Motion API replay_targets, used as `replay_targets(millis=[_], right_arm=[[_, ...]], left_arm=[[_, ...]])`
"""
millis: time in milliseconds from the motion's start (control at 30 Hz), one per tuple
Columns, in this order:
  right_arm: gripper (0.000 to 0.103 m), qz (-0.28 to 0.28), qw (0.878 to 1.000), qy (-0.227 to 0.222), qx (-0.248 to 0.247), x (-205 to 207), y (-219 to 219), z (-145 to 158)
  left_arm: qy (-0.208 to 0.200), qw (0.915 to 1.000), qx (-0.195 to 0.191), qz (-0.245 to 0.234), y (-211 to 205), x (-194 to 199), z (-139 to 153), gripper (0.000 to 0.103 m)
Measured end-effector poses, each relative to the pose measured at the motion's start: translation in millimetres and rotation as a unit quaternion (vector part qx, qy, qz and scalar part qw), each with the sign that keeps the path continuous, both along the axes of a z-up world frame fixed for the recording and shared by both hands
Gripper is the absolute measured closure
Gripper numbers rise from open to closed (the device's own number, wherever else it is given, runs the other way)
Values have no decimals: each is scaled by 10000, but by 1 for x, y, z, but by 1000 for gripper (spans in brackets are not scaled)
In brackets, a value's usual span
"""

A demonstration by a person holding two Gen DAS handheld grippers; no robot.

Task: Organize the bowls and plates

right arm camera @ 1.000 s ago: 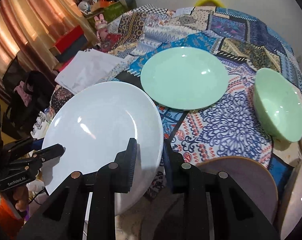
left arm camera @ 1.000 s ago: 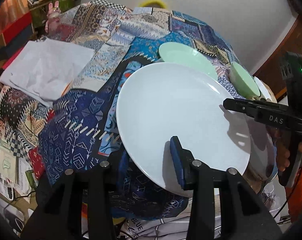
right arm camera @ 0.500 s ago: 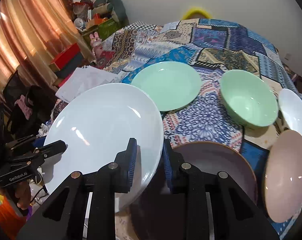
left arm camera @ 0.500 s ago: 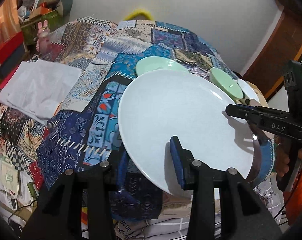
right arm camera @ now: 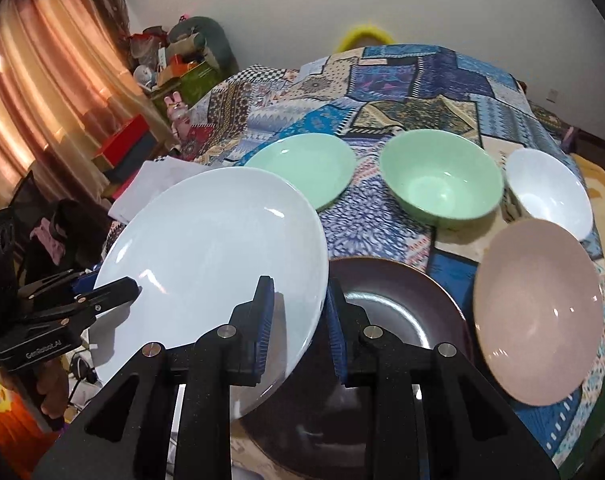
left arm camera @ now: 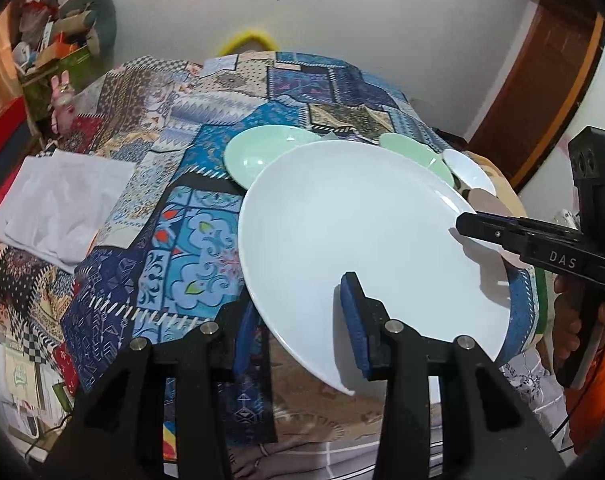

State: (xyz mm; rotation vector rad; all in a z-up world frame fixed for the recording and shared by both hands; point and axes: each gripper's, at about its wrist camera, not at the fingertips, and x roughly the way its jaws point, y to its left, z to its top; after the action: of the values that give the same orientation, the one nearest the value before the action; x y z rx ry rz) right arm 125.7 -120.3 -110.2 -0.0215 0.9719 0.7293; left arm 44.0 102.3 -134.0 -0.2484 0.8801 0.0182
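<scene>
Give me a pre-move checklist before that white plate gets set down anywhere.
1. Left hand-held gripper clamped on white plate rim: ok.
2. Right hand-held gripper clamped on the opposite rim: ok.
3. Plate clear of the patterned cloth: ok, held tilted above it.
4. Dark brown plate bare for stacking: ok.
5. Pink bowl clear of the path: cannot tell.
6. Green plate bare: ok.

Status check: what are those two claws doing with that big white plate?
Left gripper and right gripper both clamped on white plate. Plate lifted, tilted. Dark plate directly below.
</scene>
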Motion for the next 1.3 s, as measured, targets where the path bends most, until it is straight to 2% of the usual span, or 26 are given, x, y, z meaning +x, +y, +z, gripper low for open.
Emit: replay_targets(millis=[300, 567, 1067, 1300], right_arm=[[79, -305, 9995, 119, 10, -3, -35, -9], [79, -548, 9978, 366, -7, -3, -60, -29], [79, -828, 9933, 801, 33, -3, -87, -58], [79, -913, 9919, 878, 102, -4, -94, -61]], left_arm=[[72, 9995, -19, -294, -28, 13, -6, 63], [347, 9977, -57, -585, -53, 29, -23, 63], [829, 9930, -58, -836, -81, 51, -57, 63], [954, 9911, -34, -928, -87, 59, -66, 63]])
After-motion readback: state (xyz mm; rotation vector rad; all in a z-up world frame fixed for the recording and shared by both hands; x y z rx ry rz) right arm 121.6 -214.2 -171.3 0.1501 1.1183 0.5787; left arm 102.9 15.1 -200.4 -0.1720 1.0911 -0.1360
